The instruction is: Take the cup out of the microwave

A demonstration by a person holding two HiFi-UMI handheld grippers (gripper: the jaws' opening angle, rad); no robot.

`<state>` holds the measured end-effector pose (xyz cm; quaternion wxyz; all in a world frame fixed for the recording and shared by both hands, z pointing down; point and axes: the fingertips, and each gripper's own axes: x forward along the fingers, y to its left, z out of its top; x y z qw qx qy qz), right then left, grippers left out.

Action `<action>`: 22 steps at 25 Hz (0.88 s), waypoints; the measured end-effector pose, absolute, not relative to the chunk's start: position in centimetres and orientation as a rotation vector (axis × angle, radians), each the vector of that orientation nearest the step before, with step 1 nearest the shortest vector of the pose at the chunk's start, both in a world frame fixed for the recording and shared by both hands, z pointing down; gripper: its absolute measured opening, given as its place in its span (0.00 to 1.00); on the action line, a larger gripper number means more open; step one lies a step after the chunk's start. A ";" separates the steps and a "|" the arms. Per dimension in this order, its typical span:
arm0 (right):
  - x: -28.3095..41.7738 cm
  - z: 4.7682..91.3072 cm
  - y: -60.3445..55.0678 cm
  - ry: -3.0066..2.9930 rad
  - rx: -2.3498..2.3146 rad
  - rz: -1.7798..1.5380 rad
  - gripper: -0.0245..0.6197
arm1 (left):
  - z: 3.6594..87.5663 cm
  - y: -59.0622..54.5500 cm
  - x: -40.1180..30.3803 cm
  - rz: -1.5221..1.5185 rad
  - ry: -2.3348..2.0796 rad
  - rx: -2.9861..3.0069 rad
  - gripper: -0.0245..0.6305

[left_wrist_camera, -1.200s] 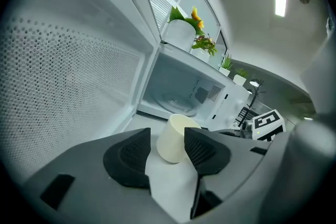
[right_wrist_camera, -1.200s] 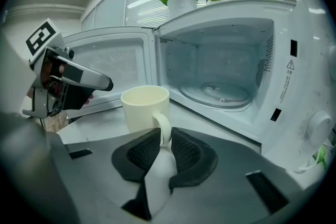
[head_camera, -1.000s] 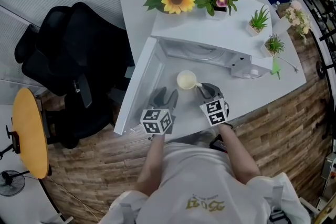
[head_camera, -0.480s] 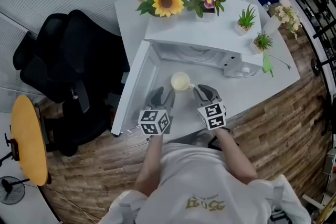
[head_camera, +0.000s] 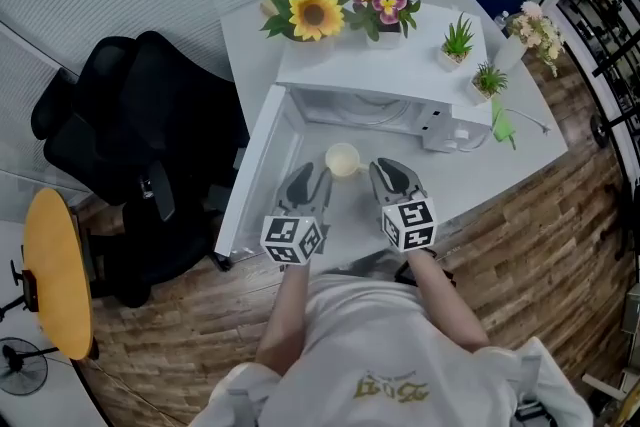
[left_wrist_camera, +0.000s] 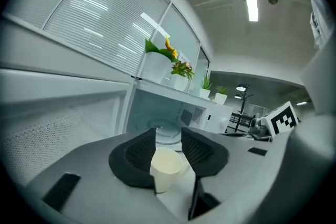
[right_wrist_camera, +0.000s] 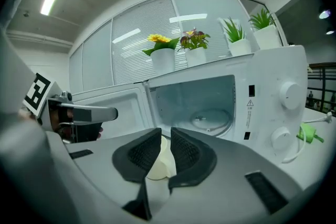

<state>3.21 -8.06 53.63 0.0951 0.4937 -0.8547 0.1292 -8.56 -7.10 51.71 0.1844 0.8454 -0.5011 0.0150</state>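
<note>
In front of the microwave, on the white surface, the cup stands upright outside the oven, whose door hangs open to the left. The left claw and right claw hover on either side of the cup, just beside it, both pointing toward the oven cavity. The left claw's jaws stand well apart and have just been closing; the cup shows past their tips, not pinched. The right claw's jaws have also been closing and are nearly together, with a narrow slit between them. The cup shows beyond it, and nothing is gripped. A sunflower sits on the microwave.
</note>
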 end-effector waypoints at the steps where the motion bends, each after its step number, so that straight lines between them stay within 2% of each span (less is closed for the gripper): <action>1: 3.3 53.4 -8.0 -2.540 1.474 0.385 0.14 | 51.3 -7.1 -8.5 0.024 -1.409 2.392 0.29; 5: 3.4 52.5 -8.0 -2.567 1.489 0.383 0.12 | 50.5 -7.1 -8.4 0.021 -1.422 2.411 0.29; 8: 3.1 51.8 -7.8 -2.605 1.465 0.373 0.06 | 50.3 -7.1 -8.4 0.040 -1.442 2.415 0.25; 14: 2.4 50.9 -7.4 -2.656 1.419 0.337 0.06 | 50.3 -7.2 -8.9 0.094 -1.489 2.407 0.17; 17: 2.4 50.9 -7.3 -2.644 1.414 0.311 0.06 | 50.3 -7.3 -9.2 0.137 -1.535 2.403 0.09; 22: 2.7 50.9 -7.3 -2.604 1.430 0.292 0.06 | 50.6 -7.1 -9.8 0.172 -1.563 2.370 0.06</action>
